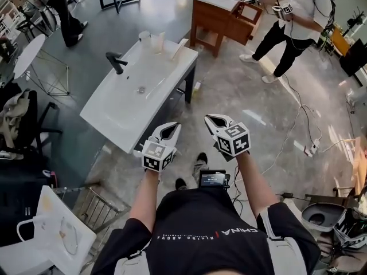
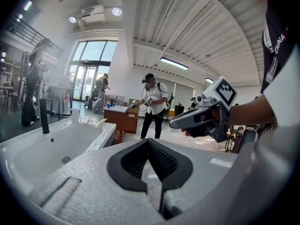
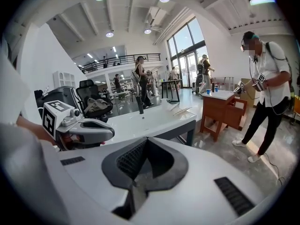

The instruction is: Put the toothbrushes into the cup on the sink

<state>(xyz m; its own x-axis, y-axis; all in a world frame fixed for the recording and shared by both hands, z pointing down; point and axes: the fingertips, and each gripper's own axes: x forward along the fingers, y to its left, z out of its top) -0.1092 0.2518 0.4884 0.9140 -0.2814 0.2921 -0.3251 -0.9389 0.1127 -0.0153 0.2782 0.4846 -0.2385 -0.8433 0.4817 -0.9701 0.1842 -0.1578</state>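
Note:
The white sink (image 1: 114, 110) stands ahead and to the left, with a black faucet (image 1: 116, 62) on its far side. A clear cup (image 1: 144, 38) stands at its far corner. Pale toothbrushes (image 1: 179, 49) lie beside the cup near the right end. They are small in the right gripper view, toothbrushes (image 3: 182, 109) next to the cup (image 3: 165, 101). My left gripper (image 1: 172, 129) and right gripper (image 1: 215, 120) are held side by side above the floor, short of the sink's near corner. Both are shut and hold nothing. Each shows in its own view with jaws together, the left gripper (image 2: 149, 142) and the right gripper (image 3: 146, 140).
A wooden desk (image 1: 221, 17) with blue cups stands beyond the sink. A person (image 1: 289, 22) holding grippers stands next to it at the back right. Another person (image 1: 64, 13) is at the back left. A chair (image 1: 23, 119), a round table (image 1: 26, 55) and floor cables (image 1: 298, 119) surround me.

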